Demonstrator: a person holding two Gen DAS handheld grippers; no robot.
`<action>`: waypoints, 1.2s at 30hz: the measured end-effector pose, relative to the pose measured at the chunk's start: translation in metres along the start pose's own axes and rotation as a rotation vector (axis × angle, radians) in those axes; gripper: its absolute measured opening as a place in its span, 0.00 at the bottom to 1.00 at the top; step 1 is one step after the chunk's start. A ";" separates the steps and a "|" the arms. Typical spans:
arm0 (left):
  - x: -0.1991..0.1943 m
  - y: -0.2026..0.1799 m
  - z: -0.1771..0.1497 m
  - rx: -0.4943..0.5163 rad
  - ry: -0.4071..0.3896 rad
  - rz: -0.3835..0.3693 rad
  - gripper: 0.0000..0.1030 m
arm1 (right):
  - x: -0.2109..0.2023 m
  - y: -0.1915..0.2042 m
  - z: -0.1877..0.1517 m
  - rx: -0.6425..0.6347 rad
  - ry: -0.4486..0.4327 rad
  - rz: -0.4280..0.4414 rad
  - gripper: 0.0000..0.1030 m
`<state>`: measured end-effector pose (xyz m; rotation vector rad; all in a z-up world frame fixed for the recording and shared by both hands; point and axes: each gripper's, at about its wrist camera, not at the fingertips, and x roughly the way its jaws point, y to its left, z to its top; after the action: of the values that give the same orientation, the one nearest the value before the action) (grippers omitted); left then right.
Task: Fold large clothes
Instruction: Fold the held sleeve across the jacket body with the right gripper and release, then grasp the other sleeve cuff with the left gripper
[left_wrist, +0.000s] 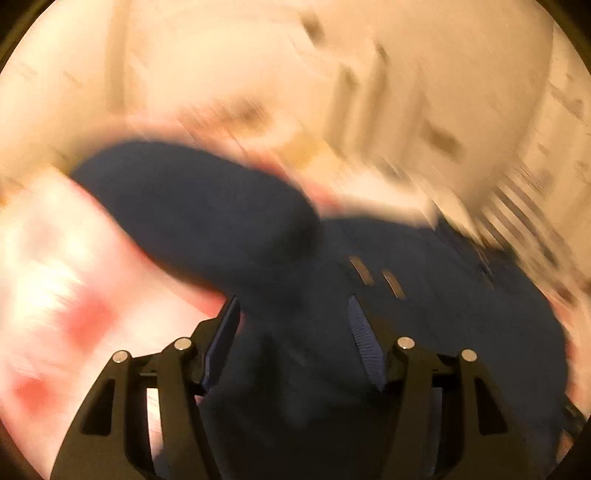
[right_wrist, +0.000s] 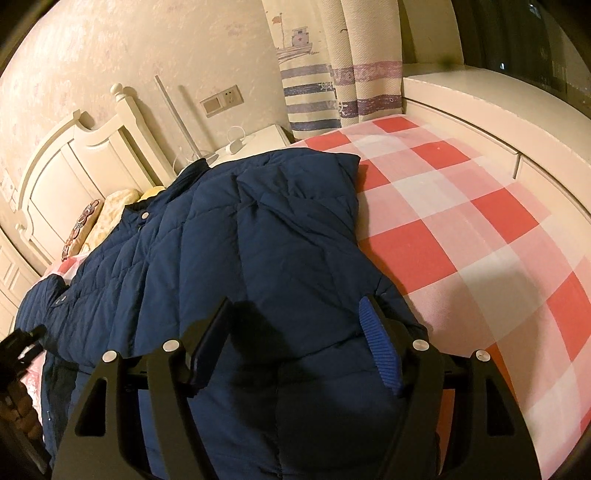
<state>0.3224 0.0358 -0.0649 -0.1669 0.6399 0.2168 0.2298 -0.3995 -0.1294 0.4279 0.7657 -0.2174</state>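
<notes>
Both grippers spread over navy puffer jacket (right_wrist: 236, 236), neither pinching it.
Right gripper (right_wrist: 295, 332) jaws apart, jacket fabric between the pads, no clamp visible. Left gripper (left_wrist: 293, 332) jaws apart above the blurred jacket. Jacket lies on red-checked bedsheet (right_wrist: 461, 206), collar toward white headboard (right_wrist: 74, 173).

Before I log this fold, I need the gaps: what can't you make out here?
- Left wrist view: motion blur smears the jacket and bed sheet; whether the left gripper pinches fabric is unclear.
- Right wrist view: the jacket's near hem is hidden behind the right gripper.
- Right wrist view: the pillows are partly covered by the jacket.
</notes>
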 end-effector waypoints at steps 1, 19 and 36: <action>-0.016 0.000 0.004 -0.004 -0.077 0.011 0.73 | 0.000 0.000 0.000 0.000 0.000 -0.001 0.66; 0.066 -0.077 -0.043 0.426 0.232 -0.105 0.94 | 0.001 0.003 0.000 -0.016 0.004 -0.019 0.68; 0.072 -0.080 -0.046 0.405 0.255 -0.142 0.98 | 0.095 0.138 0.039 -0.441 0.138 -0.180 0.59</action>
<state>0.3727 -0.0402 -0.1378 0.1525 0.9082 -0.0747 0.3686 -0.2973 -0.1312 -0.0455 0.9604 -0.1810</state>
